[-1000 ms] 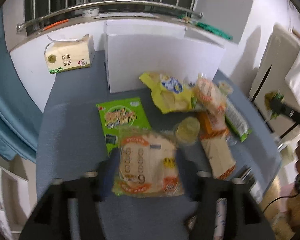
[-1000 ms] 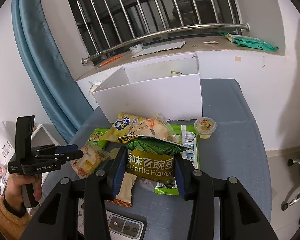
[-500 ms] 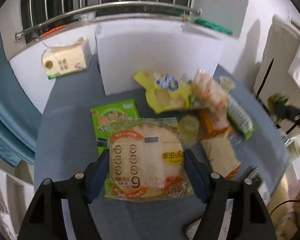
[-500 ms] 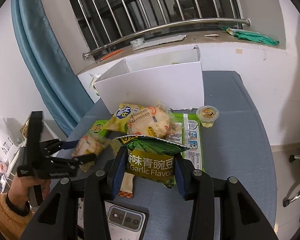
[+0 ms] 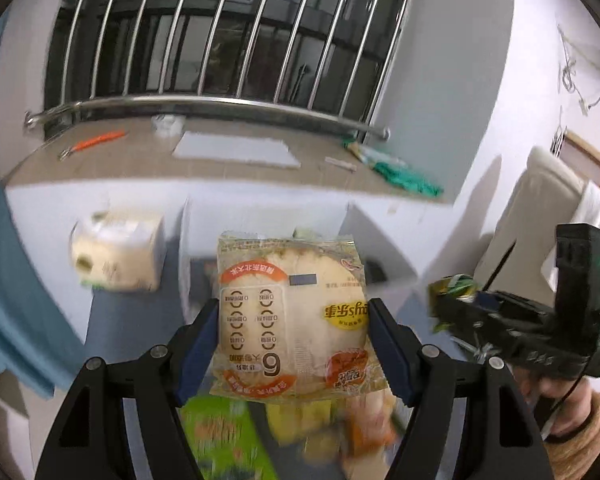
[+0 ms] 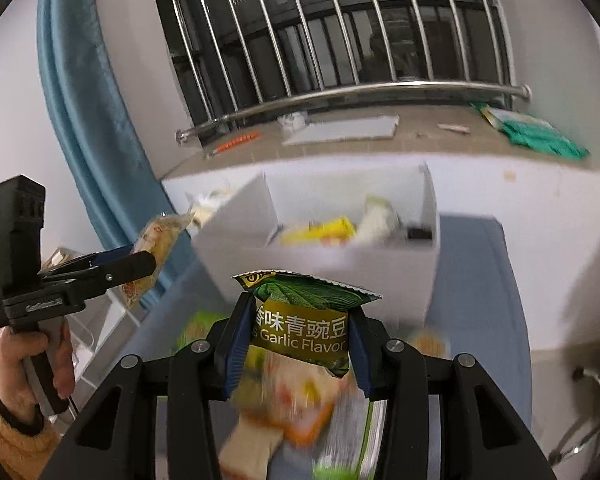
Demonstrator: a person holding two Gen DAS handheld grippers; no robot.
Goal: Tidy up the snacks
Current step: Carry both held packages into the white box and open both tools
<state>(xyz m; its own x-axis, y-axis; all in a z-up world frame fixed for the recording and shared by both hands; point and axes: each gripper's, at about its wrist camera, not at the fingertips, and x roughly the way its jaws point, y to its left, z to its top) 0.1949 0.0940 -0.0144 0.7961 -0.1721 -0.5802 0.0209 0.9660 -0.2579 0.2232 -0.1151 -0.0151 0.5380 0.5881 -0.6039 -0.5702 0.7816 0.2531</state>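
Note:
My left gripper (image 5: pixel 294 344) is shut on a clear bread pack (image 5: pixel 292 312) with orange print, held up in the air in front of the white box (image 5: pixel 380 248). The pack also shows in the right wrist view (image 6: pixel 156 248), in the left gripper (image 6: pixel 140 268). My right gripper (image 6: pixel 300 344) is shut on a green garlic pea bag (image 6: pixel 304 324), lifted above the table before the white box (image 6: pixel 340 264). The box holds a yellow packet (image 6: pixel 324 232) and other snacks. The right gripper (image 5: pixel 452 312) shows at the right of the left wrist view.
Blurred snack packs (image 6: pixel 292 412) lie on the blue-grey table (image 6: pixel 476 280) below both grippers. A tissue pack (image 5: pixel 118 256) stands left of the box. A blue curtain (image 6: pixel 80 120) hangs at the left. The window sill (image 5: pixel 228 152) with bars runs behind.
Both grippers have risen from the table with their packs and moved towards the white box. The bread pack left the table surface.

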